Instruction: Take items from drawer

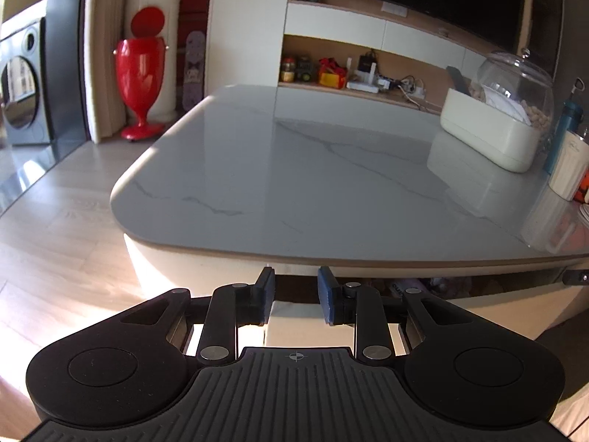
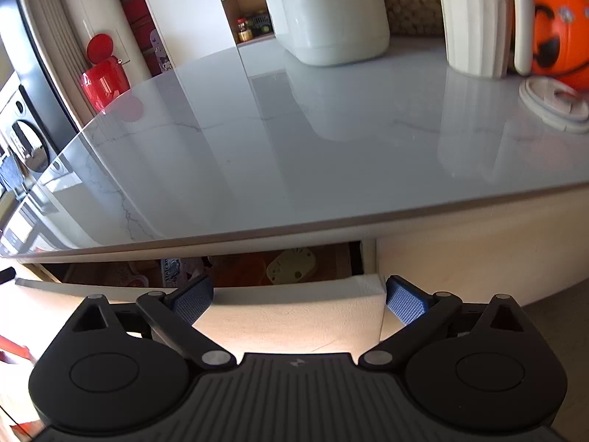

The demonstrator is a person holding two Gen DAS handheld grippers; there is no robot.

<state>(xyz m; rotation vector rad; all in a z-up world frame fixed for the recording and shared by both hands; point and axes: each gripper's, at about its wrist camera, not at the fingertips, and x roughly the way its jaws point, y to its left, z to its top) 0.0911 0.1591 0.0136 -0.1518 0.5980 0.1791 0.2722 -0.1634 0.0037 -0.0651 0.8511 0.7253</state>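
A cream drawer (image 2: 294, 316) under the marble tabletop (image 2: 294, 140) is pulled out a little. In the gap lie a pale yellow-green item (image 2: 292, 265), an orange item (image 2: 239, 272) and patterned packets (image 2: 176, 269), mostly in shadow. My right gripper (image 2: 298, 300) is open wide just in front of the drawer front, near its right end. In the left wrist view the drawer gap (image 1: 423, 287) is a dark slit under the tabletop (image 1: 294, 169). My left gripper (image 1: 296, 294) is open with a narrow gap, its fingertips at the drawer's top edge and nothing between them.
On the tabletop stand a cream box (image 1: 489, 132), a clear domed jar (image 1: 515, 84), a blue bottle (image 1: 567, 125), a ribbed white jug (image 2: 475, 18), an orange pumpkin bucket (image 2: 559, 33) and a white lid (image 2: 552, 103). A red bin (image 1: 141, 70) stands on the floor.
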